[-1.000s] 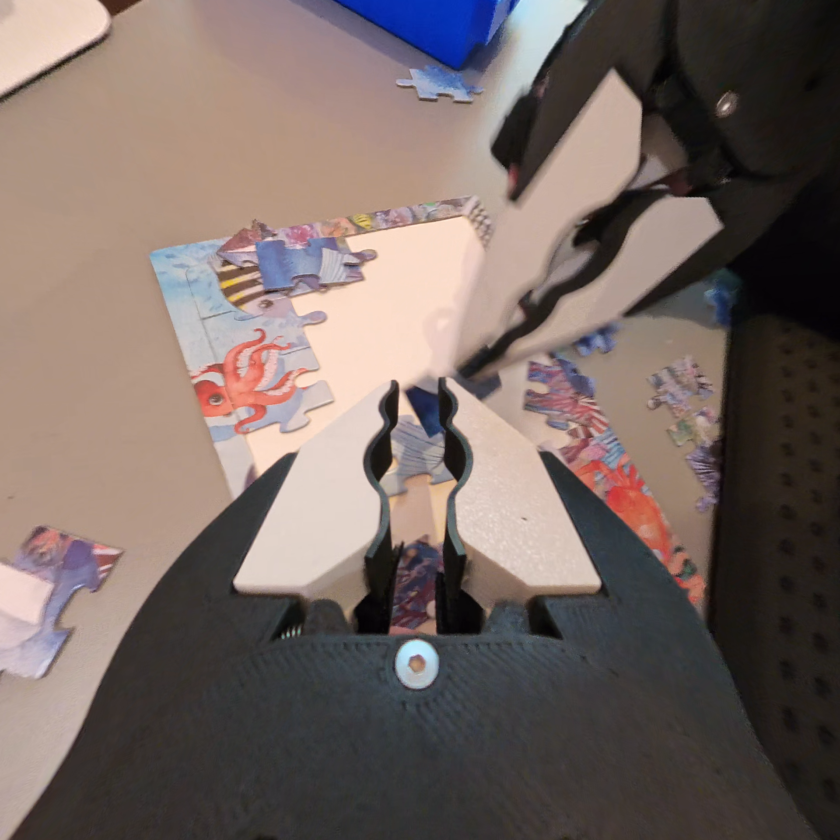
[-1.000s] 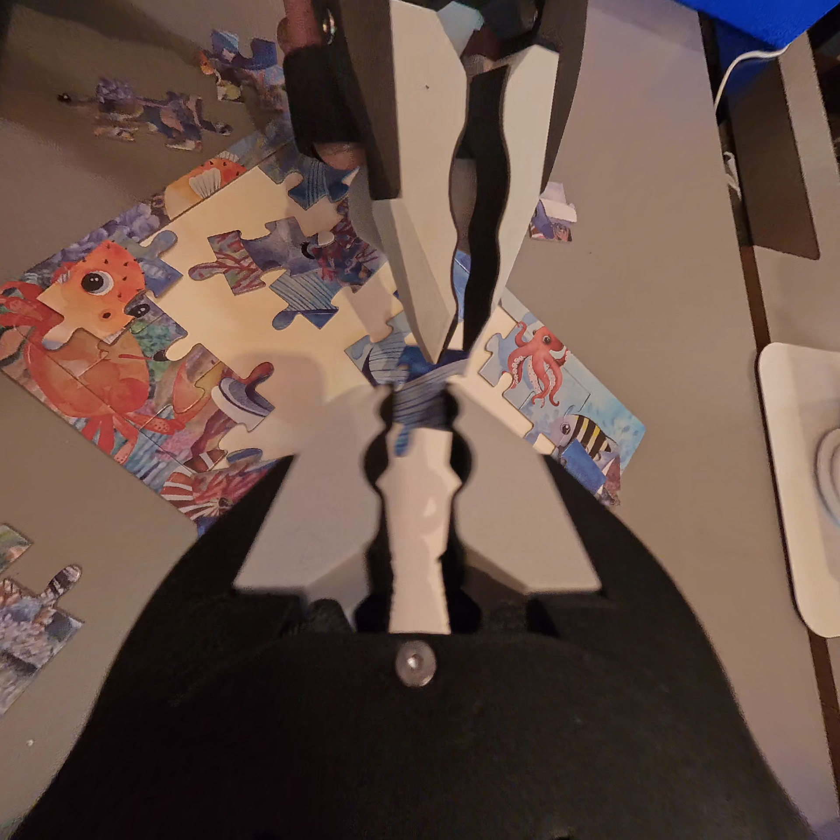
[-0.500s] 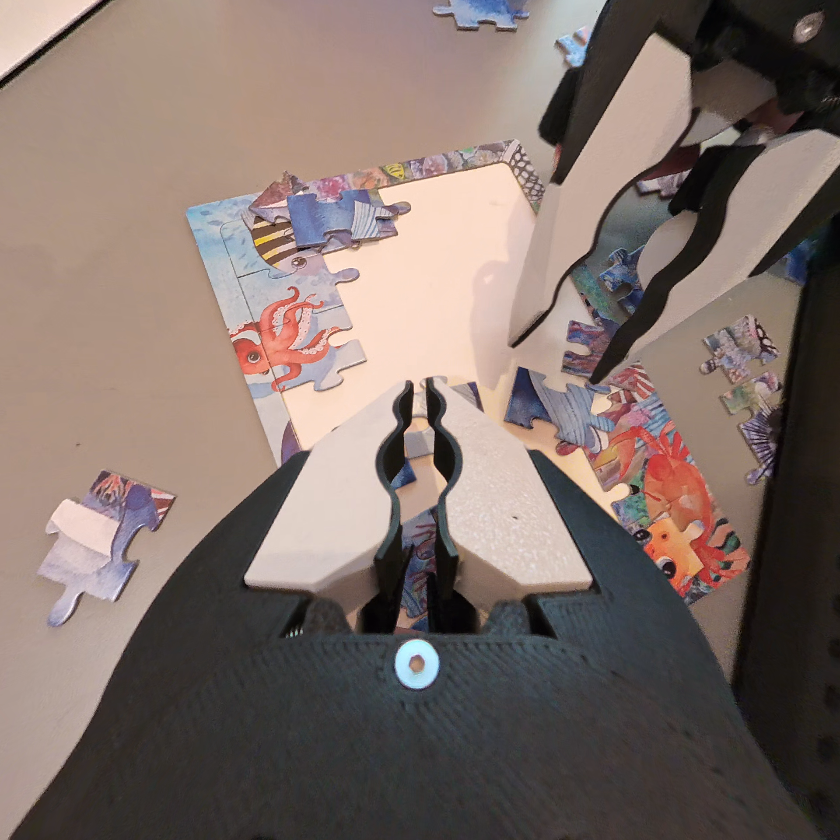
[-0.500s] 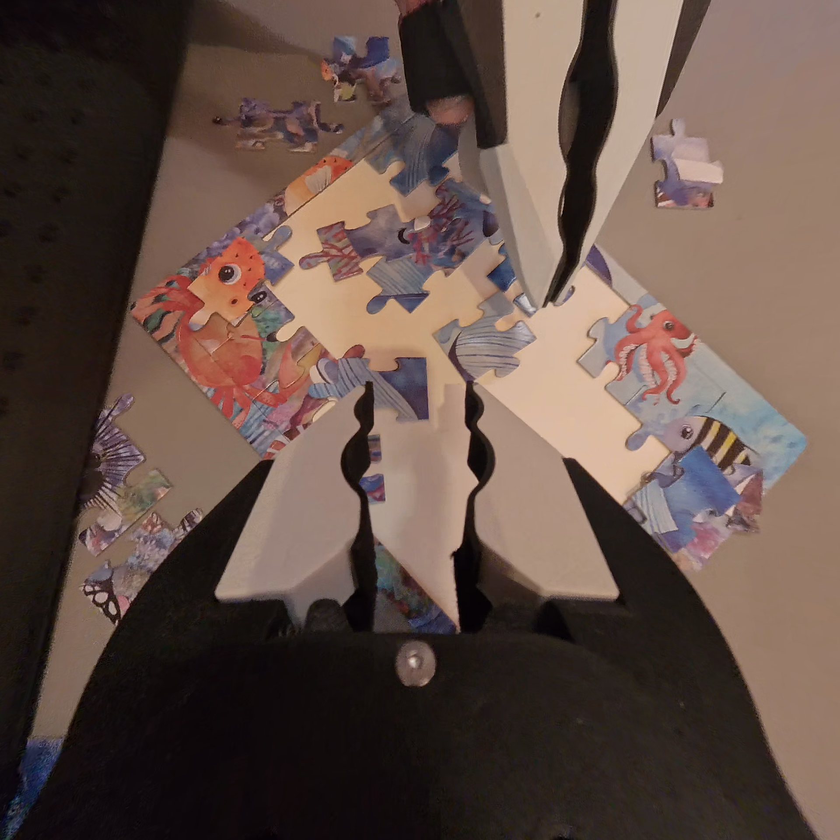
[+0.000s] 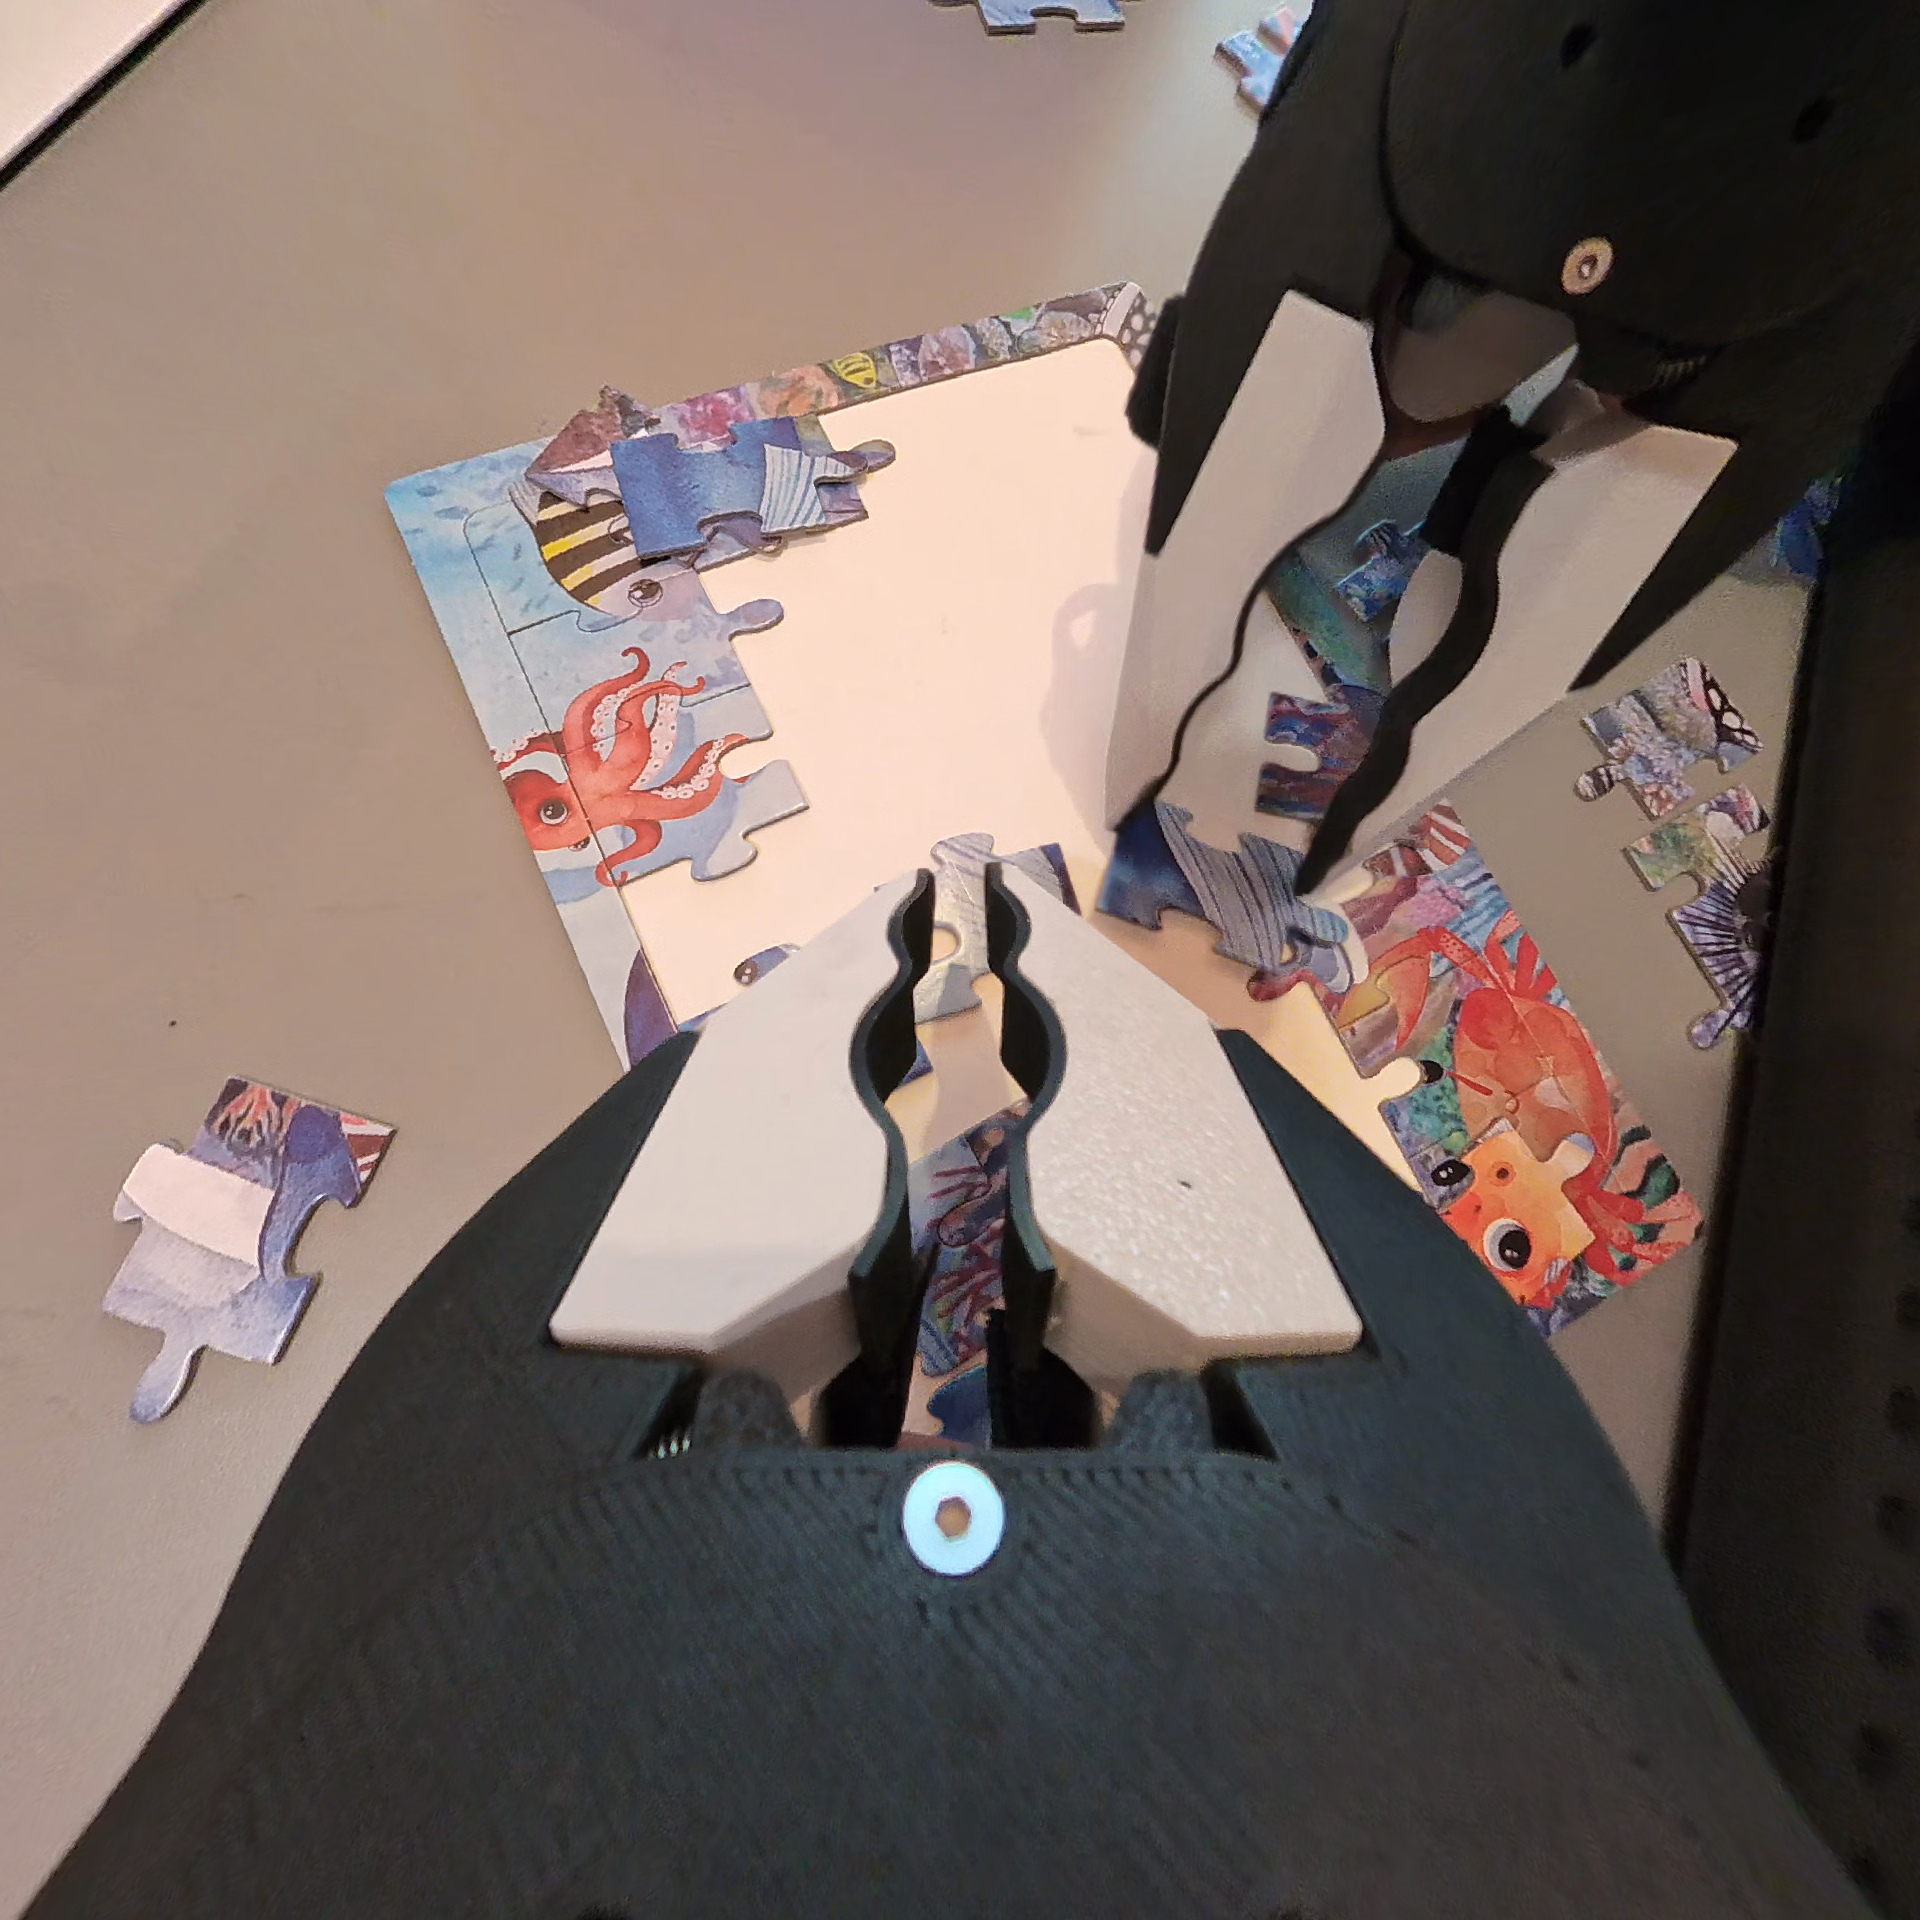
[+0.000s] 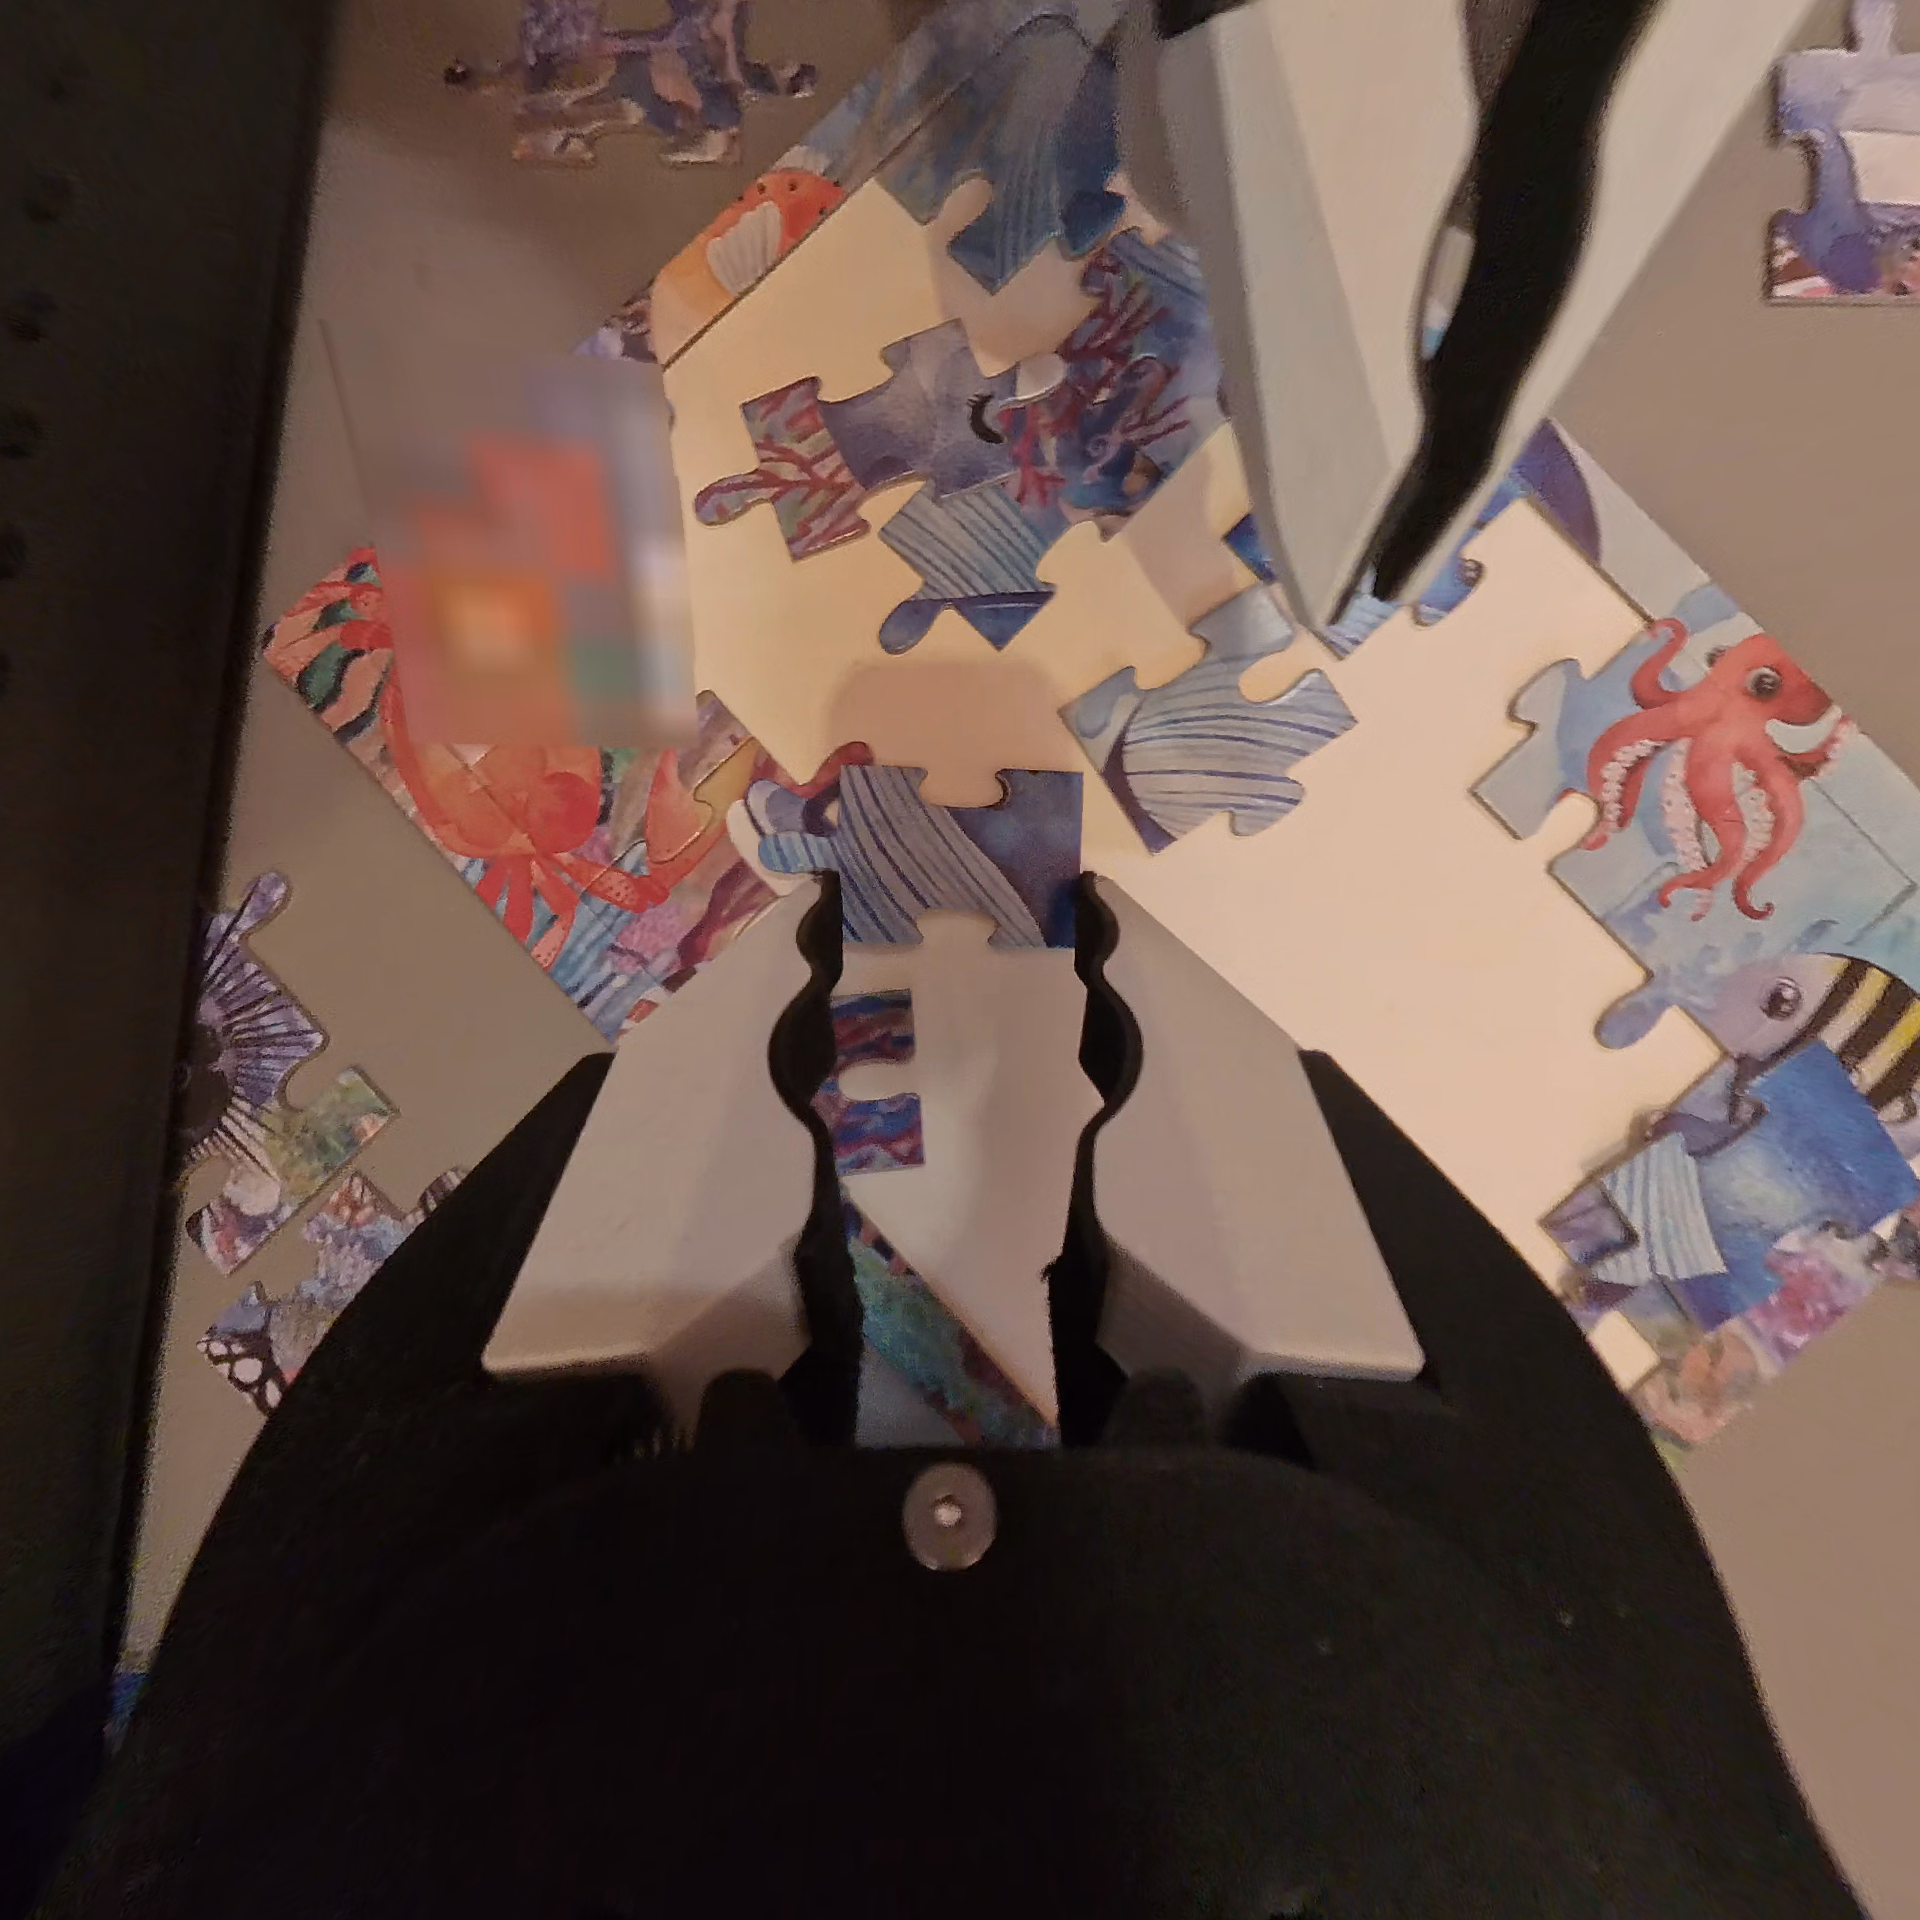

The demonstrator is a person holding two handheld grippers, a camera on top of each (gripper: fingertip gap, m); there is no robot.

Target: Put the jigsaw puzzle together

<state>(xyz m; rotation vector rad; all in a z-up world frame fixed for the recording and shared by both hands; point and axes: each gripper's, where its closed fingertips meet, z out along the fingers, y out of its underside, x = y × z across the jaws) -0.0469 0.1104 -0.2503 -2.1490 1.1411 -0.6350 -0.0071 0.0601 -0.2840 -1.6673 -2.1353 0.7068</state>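
Jigsaw puzzle tray [image 5: 935, 644] ahead of both tools, mostly bare; octopus corner [image 5: 623, 769] and crab corner [image 5: 1507, 1049] fitted; striped blue piece [image 6: 914, 862] loose just beyond right gripper [image 6: 951, 894], spread wide, empty; left gripper [image 5: 956, 883] nearly clenched, holding nothing; spare pieces [image 5: 1683, 790] outside, unplaced.

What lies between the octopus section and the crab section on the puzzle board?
Mostly bare board, plus one loose blue striped piece lying apart from octopus section and crab section, in the right wrist view.
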